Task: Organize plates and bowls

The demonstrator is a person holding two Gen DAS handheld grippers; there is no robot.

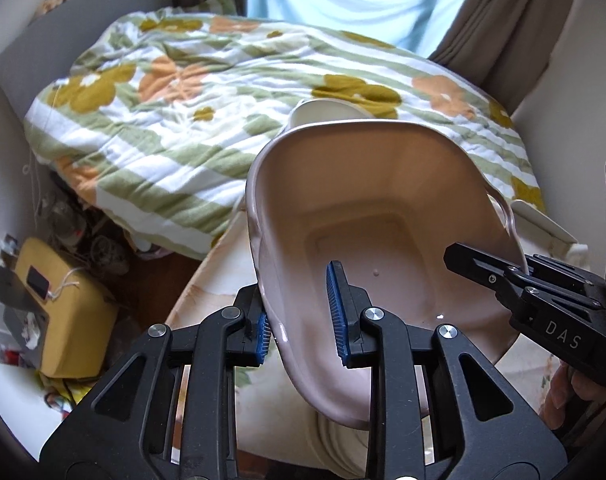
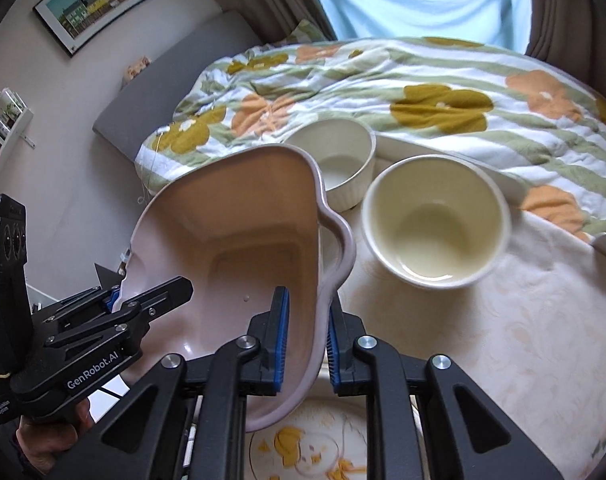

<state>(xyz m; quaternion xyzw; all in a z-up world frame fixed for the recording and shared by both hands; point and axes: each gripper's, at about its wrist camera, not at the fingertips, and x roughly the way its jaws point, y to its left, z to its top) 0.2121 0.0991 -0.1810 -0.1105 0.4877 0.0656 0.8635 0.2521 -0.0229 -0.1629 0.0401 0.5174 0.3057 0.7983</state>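
Left wrist view: left gripper (image 1: 303, 312) clamped on the wall of the glossy pink handled baking dish (image 1: 383, 216), held tilted above the table.
Right gripper (image 2: 307, 332): clamped on the dish's opposite wall.
Beyond: cream ribbed ramekin (image 2: 343, 160), cream round bowl (image 2: 435, 220) on the pale tablecloth (image 2: 523, 320).

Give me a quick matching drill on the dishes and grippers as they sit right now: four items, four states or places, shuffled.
Items:
1. pink dish
2. ribbed bowl
3. smooth bowl
4. flowered plate

States:
A. on the table by the bed, partly behind the dish
B. held in the air, tilted, left gripper and right gripper each clamped on a rim
C. low in the right wrist view, under the dish
D. empty, on the tablecloth to the right of the dish

Pairs: 1-B, 2-A, 3-D, 4-C
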